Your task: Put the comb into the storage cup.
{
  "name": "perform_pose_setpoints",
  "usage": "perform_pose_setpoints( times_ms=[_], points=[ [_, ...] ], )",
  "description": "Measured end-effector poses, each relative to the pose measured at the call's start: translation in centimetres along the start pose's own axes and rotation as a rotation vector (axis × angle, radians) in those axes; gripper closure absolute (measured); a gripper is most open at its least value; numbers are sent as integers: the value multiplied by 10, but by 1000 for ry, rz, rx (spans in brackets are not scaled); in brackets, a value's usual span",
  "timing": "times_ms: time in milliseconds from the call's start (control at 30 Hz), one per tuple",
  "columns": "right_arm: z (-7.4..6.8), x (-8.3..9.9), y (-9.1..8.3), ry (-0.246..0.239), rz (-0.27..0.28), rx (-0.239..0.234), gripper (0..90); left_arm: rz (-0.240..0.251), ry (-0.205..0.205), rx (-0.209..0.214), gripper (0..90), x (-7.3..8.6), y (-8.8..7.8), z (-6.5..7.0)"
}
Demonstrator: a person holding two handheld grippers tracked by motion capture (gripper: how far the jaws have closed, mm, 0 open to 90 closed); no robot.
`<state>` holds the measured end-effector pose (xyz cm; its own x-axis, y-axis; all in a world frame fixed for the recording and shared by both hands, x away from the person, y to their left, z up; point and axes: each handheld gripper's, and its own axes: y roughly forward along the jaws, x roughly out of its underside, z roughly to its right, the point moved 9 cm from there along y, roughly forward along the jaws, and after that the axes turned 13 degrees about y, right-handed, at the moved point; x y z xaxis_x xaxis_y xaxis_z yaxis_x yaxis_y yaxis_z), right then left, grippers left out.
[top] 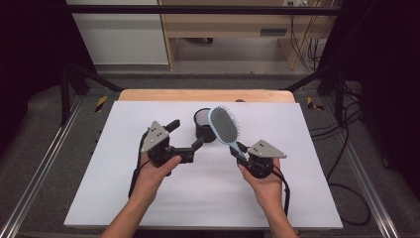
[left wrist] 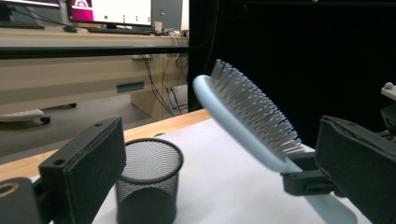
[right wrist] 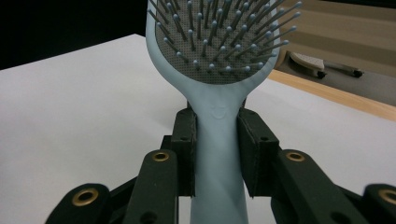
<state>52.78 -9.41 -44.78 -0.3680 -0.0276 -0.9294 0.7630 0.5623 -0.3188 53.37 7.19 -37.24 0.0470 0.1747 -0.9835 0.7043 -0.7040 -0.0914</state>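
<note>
High view, the right gripper [top: 241,152], right of frame centre, clamps the handle of the pale blue hairbrush [top: 224,125]. In the right gripper view the two pads press the handle from both sides, bristles facing the camera. The brush's long axis runs from the jaws up and to the left in the high view, ending with its head over or just beside the black mesh cup [top: 203,125] at frame centre; the exact overlap cannot be told. The left gripper [top: 187,139], left of centre, stands wide and empty, its jaws opening toward the cup, one tip close beside it. Judged from this layout, the coming move likely depends on aligning the brush's axis with the cup's mouth. All rests on the white table [top: 148,198].
</note>
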Motion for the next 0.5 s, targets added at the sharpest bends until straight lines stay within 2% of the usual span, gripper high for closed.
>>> perform_pose_setpoints(
  times_ms=[167,267,367,500],
  points=[
    [-12,-3,3,-11,19,-31,697,-16,9,14,21,0,8,7],
    [-17,-5,6,-23,28,-40,697,-20,0,12,21,1,10,7],
    [-23,-6,6,-39,43,-46,696,-20,-34,18,25,1,12,6],
    [-28,-8,7,-53,59,-48,697,-35,-76,53,41,3,18,7]
  ],
)
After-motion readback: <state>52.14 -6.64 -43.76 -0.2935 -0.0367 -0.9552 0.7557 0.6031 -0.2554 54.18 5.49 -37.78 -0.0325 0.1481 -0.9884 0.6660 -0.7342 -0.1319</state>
